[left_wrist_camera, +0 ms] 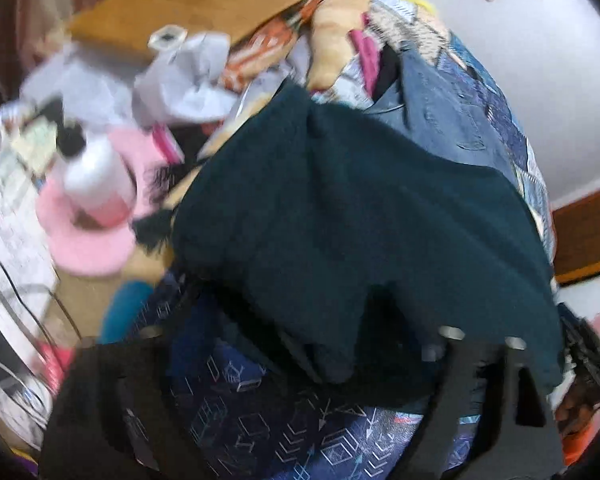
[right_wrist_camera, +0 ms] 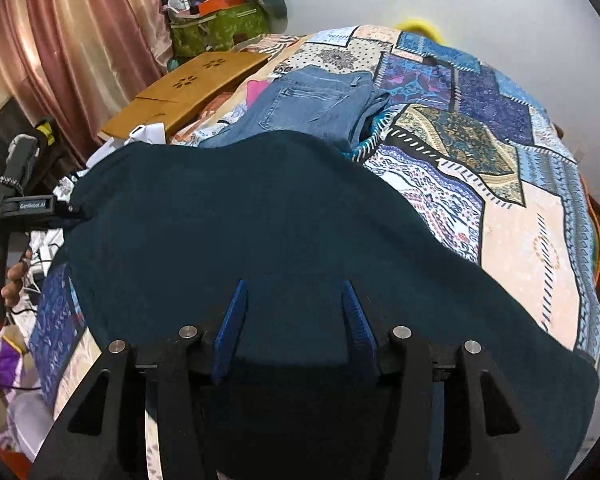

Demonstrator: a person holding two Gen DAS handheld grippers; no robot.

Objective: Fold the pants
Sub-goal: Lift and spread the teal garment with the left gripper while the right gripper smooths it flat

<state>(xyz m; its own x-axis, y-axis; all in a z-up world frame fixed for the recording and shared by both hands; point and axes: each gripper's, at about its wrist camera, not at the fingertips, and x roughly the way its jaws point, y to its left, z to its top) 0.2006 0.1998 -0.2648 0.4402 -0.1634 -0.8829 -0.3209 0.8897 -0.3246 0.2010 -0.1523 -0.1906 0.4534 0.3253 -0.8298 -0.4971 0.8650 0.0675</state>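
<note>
Right wrist view: dark teal pants (right_wrist_camera: 260, 220) lie spread on the patchwork bed (right_wrist_camera: 520, 248), running under the right claw (right_wrist_camera: 294, 292), blue pads apart, gripping nothing; left claw's (left_wrist_camera: 300, 392) state unclear.

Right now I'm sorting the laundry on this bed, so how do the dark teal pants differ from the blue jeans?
The dark teal pants lie nearest, spread wide and flat; the blue jeans sit behind them in a smaller, bunched heap. The teal pants look plain and soft; the jeans are faded denim with a stitched back pocket showing. Both rest on the patchwork bedspread.
</note>
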